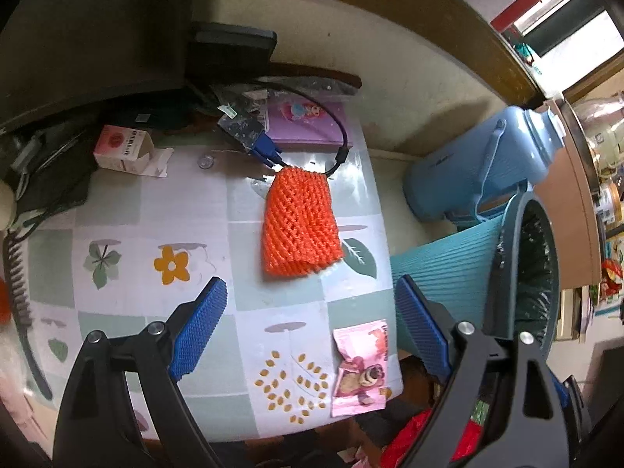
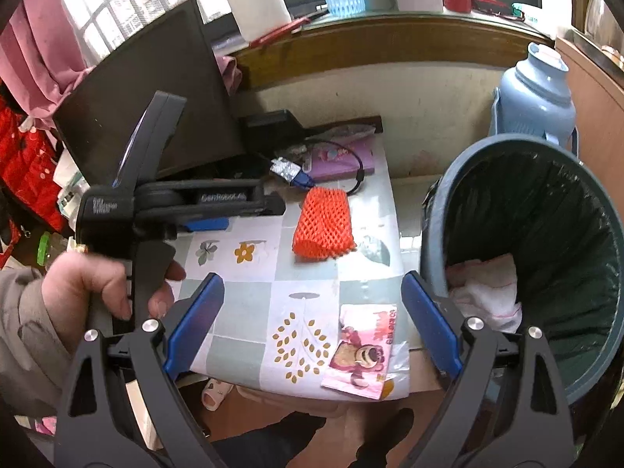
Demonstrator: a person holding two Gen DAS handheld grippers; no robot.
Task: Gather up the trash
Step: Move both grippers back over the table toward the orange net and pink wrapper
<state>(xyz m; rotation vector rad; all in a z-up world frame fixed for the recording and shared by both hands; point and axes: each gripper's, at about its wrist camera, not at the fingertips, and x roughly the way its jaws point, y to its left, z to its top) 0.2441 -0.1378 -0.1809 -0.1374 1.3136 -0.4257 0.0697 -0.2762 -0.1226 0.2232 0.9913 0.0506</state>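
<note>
Left gripper [image 1: 310, 331] jaws wide apart, nothing held, above the desk [image 1: 117, 202]. Orange foam net [image 1: 300, 222] lies mid-desk toward right edge. Pink snack wrapper [image 1: 360, 366] at near right corner. Lined trash bin [image 1: 526, 269] beside desk's right edge.

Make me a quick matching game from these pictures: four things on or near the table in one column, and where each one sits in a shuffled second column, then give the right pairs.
Things:
1. orange foam net
2. pink bear wrapper
3. white tissue
4. blue thermos

Places:
A. on the floor by the wall, beyond the trash bin
B. inside the trash bin
C. near the middle of the table, by the cable
D. at the near table edge, beside the bin

Pairs: 1-C, 2-D, 3-B, 4-A
</note>
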